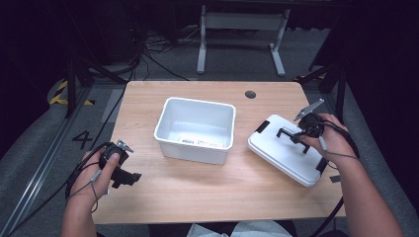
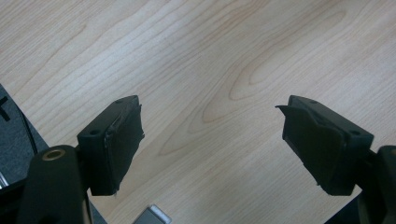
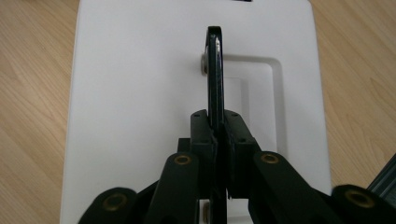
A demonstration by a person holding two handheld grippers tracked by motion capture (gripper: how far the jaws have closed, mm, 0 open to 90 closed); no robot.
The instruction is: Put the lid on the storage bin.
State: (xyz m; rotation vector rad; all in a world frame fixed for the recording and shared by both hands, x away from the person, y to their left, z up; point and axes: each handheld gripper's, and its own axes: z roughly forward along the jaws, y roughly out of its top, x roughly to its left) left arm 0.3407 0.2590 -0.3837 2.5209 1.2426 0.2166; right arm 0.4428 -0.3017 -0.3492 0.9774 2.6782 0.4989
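**Right claw clamped on lid handle; left claw spread over bare wood**

Nearest the high camera, your two forearms come in from the bottom edge, one at each side of the wooden table (image 1: 207, 195). Your left hand (image 1: 101, 170) holds the left claw (image 1: 129, 178) low over the table's near left corner, well apart from everything else on it. In the left gripper view its jaws stand wide apart above plain wood grain, gripping nothing (image 2: 210, 144).

Your right hand (image 1: 332, 136) holds the right claw (image 1: 289, 134) over the white lid (image 1: 281, 153), which lies flat on the right part of the table, turned at an angle to its edges. The right gripper view shows the jaws pressed together on the lid's black handle (image 3: 215, 70), which stands upright, edge-on, between the pads and rises from a shallow recess in the lid (image 3: 135, 93). Black clips sit at two of the lid's edges in the high view.

The open white bin (image 1: 195, 129) stands at the middle of the table, just left of the lid and apart from it, with a strip of label visible on its floor. A round grommet (image 1: 250, 94) sits near the table's far edge.
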